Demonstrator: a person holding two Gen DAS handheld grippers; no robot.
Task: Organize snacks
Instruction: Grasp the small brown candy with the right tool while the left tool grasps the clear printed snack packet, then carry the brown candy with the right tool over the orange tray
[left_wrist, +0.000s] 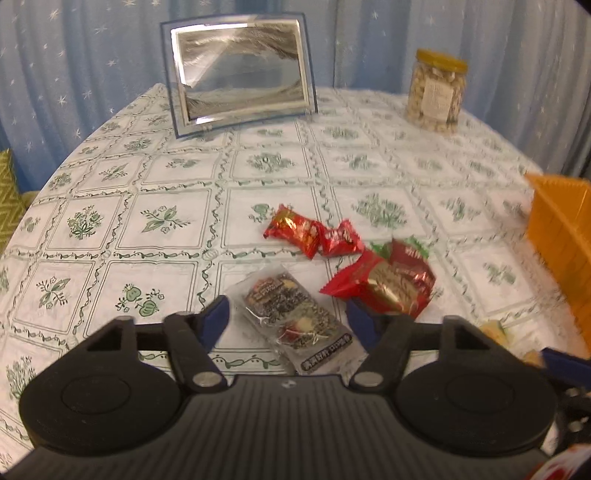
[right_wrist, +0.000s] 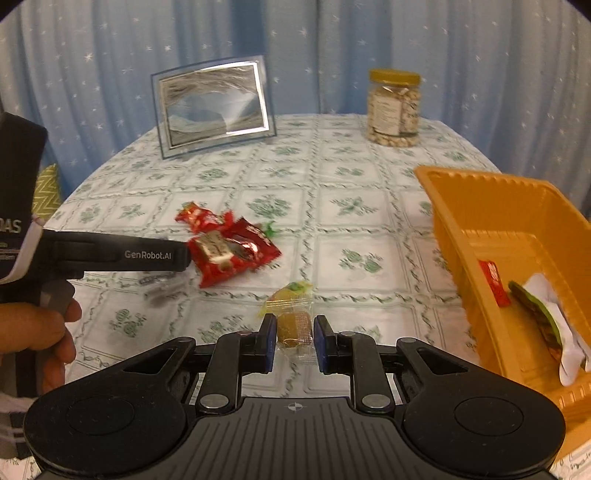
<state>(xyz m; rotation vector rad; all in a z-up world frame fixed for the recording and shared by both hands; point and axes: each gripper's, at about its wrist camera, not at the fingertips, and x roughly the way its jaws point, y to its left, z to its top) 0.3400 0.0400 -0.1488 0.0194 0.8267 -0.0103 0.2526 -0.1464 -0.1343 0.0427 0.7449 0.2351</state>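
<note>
Right tongs (right_wrist: 294, 341), angled down at the bench (right_wrist: 332, 229), grip a clear-wrapped cake (right_wrist: 293, 325) beside the orange bin (right_wrist: 509, 236). Left tongs (left_wrist: 288, 317) straddle a dark snack packet (left_wrist: 295, 317), jaws apart.

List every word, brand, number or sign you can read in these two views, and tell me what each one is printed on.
"GenRobot.AI": white letters on the black left gripper, seen in the right wrist view.
"DAS": partial white letters on the black sleeve at that view's left edge; the rest is cut off.
Clear dark-filled snack packet: a white script strip, too blurred to read.
Red foil snack wrappers: print unreadable.
Yellow-lidded clear plastic jar: label too small.
</note>
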